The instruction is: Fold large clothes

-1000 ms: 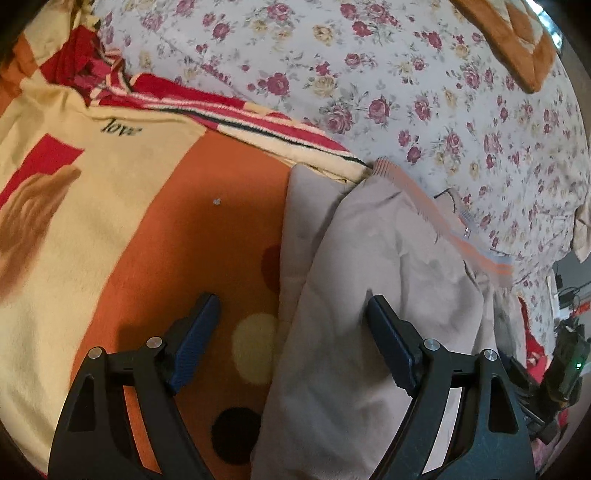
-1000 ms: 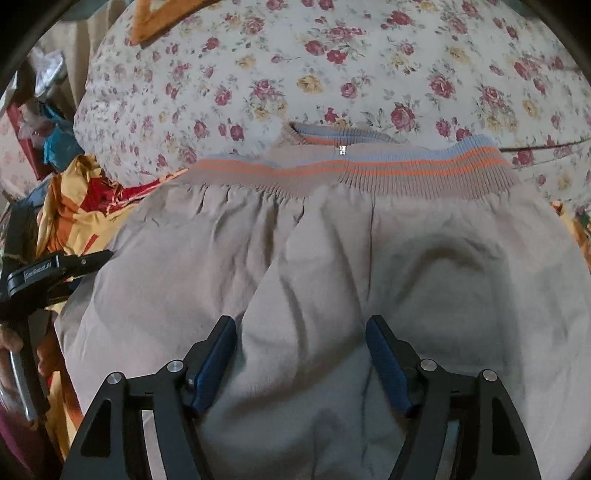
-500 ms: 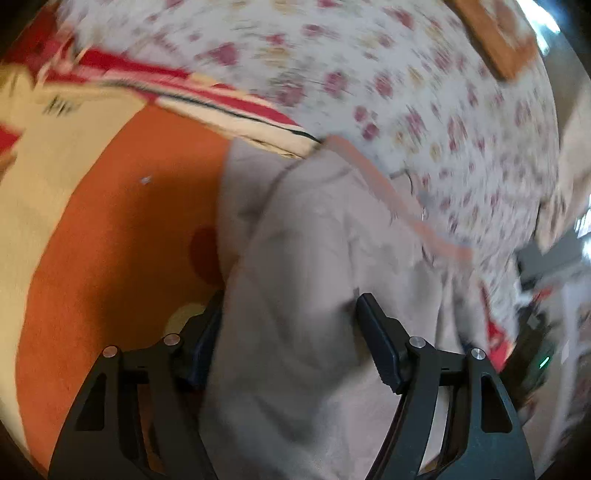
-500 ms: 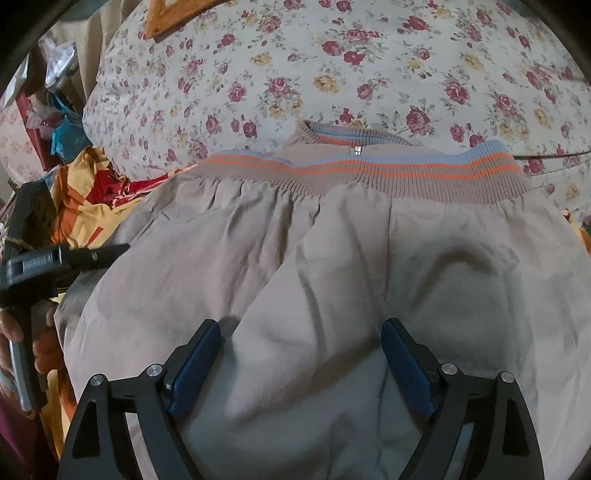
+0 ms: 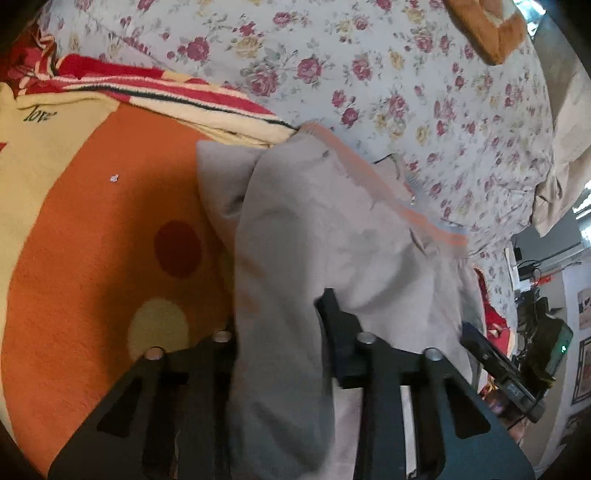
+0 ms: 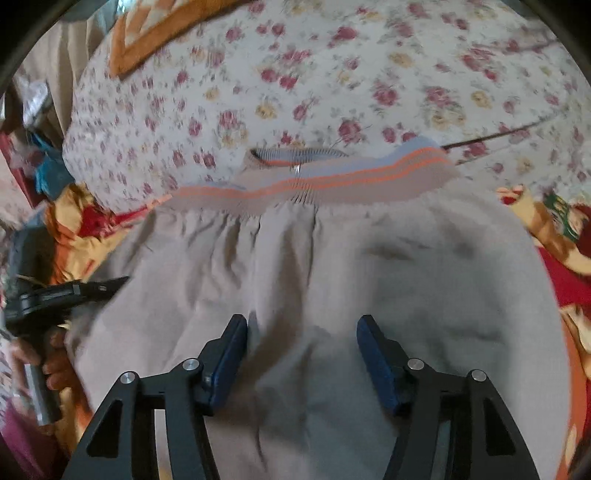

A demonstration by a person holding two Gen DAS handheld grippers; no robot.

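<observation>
Beige trousers (image 6: 332,266) with an orange-and-blue striped waistband (image 6: 332,181) lie on the bed. In the left wrist view the trousers (image 5: 325,229) lie half on an orange blanket. My left gripper (image 5: 280,325) has closed in on the trousers' side edge; cloth fills the gap between its fingers and covers the left finger. My right gripper (image 6: 301,343) is over the middle of the trousers with its jaws partly closed and cloth bunching between them. The left gripper also shows in the right wrist view (image 6: 74,291), at the trousers' left edge.
A floral sheet (image 5: 369,74) covers the bed beyond the waistband. An orange, yellow and red blanket (image 5: 92,221) lies under the trousers on the left. An orange cushion (image 5: 484,26) sits at the far end. Cluttered furniture (image 5: 535,332) stands beside the bed.
My left gripper moved right onto the trousers' edge and closed on the cloth. My right gripper's jaws narrowed from wide open, and the cloth between them is bunching.
</observation>
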